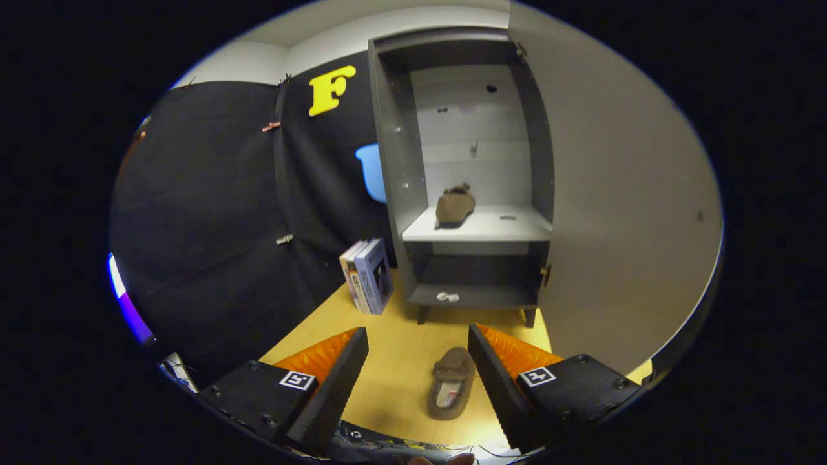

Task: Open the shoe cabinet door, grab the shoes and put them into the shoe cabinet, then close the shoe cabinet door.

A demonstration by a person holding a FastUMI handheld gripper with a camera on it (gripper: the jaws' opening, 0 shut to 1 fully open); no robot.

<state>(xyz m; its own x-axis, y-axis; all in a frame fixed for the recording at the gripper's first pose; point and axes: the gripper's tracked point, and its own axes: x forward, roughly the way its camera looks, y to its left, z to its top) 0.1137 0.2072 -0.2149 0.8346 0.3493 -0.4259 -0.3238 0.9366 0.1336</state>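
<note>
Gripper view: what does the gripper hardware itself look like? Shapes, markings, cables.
The gripper has two wedge-shaped jaws that taper forward, with ridged, spiky texture on their inner faces. Each sits on a flat block with corner screws and a square tag: left tag, right tag. Thin cables run beneath. The jaws stand open, with a brown slipper on the table between them.

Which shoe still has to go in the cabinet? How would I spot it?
Find the grey shoe cabinet with its door open. On the wooden table before it, between the open jaws of the gripper, lies a brown slipper. Its twin sits on the shelf.
</note>
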